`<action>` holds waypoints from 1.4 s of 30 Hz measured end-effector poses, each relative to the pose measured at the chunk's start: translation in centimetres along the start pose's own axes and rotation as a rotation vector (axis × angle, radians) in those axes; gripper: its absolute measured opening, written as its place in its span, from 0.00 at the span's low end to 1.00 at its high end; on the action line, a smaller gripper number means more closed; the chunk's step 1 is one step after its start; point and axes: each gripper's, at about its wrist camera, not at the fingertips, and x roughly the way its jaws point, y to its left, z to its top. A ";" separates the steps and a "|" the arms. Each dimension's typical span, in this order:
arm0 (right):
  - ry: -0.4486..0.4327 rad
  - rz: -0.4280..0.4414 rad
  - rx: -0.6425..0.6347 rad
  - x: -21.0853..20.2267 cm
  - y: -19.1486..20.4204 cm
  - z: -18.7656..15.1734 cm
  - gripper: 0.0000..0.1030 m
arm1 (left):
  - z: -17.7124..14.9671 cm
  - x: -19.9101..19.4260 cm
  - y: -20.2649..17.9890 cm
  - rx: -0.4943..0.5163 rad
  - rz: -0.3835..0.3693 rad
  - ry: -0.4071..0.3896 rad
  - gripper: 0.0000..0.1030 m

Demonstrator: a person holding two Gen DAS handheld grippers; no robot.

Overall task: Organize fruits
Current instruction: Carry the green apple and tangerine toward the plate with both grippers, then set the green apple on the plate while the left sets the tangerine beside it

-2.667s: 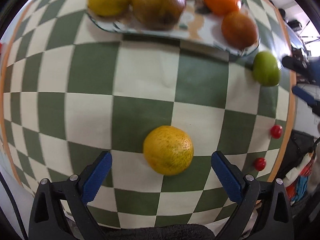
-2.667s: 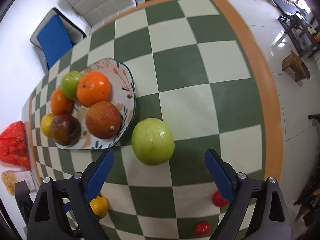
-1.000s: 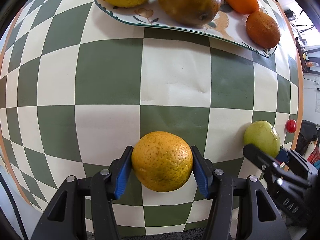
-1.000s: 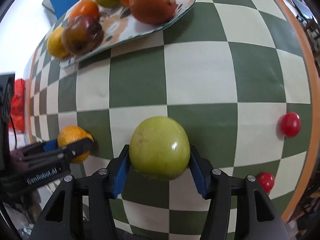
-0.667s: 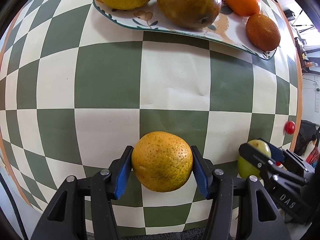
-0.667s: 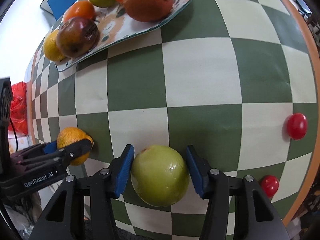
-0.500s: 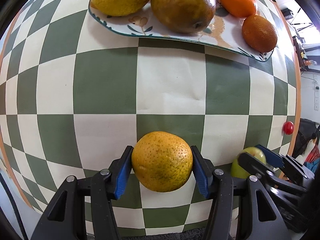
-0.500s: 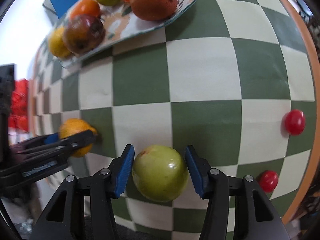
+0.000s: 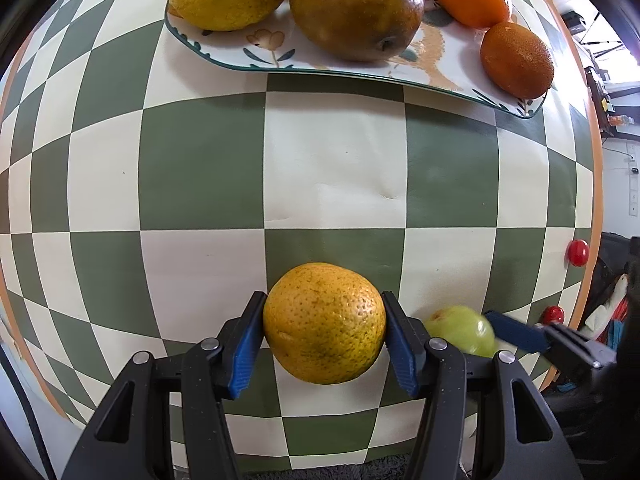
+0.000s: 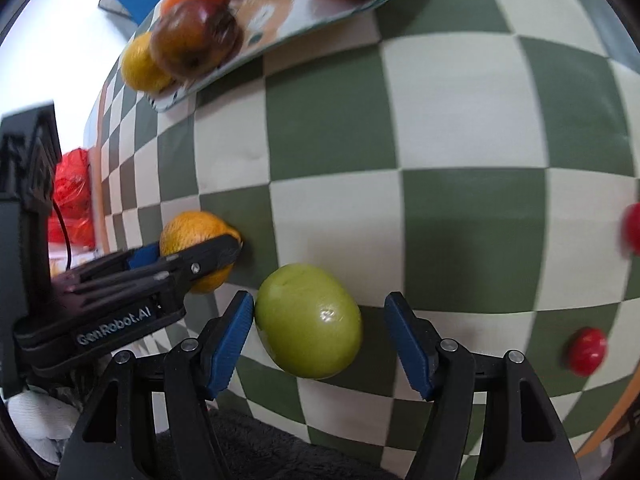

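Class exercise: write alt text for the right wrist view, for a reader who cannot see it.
A green fruit sits between the right gripper's blue pads, touching the left one, with a gap at the right one. To the left, the left gripper is shut on an orange above a green-and-cream checked tablecloth. A plate of fruit lies blurred at the top; small red fruits lie right.

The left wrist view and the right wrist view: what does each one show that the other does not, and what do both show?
Only the left wrist view shows both pads of the left gripper pressed on the orange. Only the right wrist view shows the gap between the green fruit and the right-hand pad of the right gripper, and a red bag beyond the table edge. Both show the plate of fruit and two small red fruits.
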 end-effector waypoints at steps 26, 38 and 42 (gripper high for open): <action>-0.395 0.124 0.206 -14.6 -3.3 12.4 0.58 | 14.9 -9.4 -6.1 0.043 -0.130 -0.120 0.52; -0.311 0.048 0.178 -12.3 -4.7 19.2 0.60 | 17.0 -7.7 -5.7 -0.015 -0.123 -0.075 0.85; -0.311 0.031 0.163 -12.5 -4.8 19.3 0.66 | 16.7 -8.8 -4.8 -0.040 -0.121 -0.115 0.85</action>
